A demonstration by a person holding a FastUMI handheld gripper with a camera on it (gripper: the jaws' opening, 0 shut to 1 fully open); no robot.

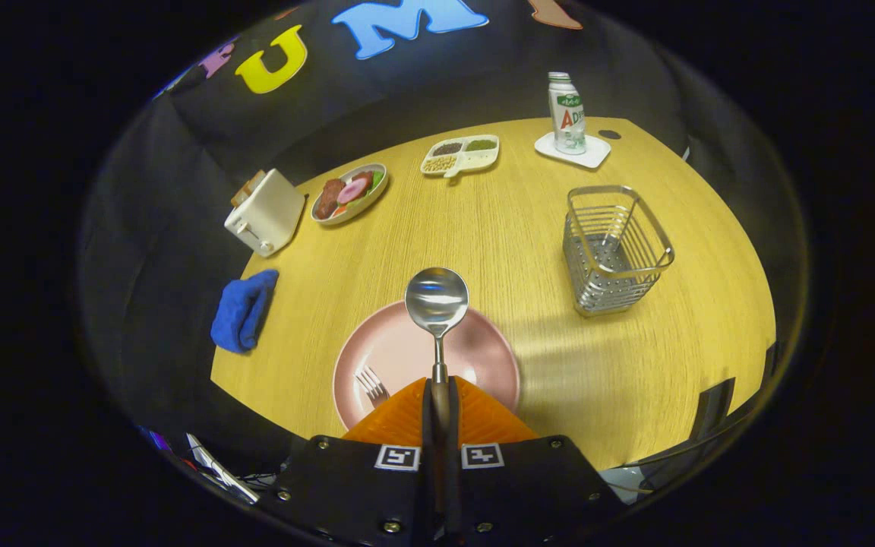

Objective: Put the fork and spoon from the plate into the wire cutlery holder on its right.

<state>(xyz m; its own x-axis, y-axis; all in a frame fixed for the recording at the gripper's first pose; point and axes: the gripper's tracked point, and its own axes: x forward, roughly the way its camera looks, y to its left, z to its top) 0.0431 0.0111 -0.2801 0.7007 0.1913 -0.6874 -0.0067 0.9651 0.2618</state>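
My gripper point(438, 395) is shut on the handle of a metal spoon point(437, 300), which sticks out straight ahead of the fingers with its bowl up over the far rim of the pink plate point(399, 349). The spoon hangs above the plate. A fork point(371, 385) lies on the plate just left of my fingers, its handle hidden under them. The wire cutlery holder point(615, 249) stands upright on the wooden table, beyond the plate to the right, with nothing in it.
A blue cloth point(243, 310) lies left of the plate. Further back stand a white toaster point(265, 211), a bowl of food point(349, 193), a divided snack tray point(460, 154) and a bottle point(567, 114) on a white coaster. The table's edge curves round to the right.
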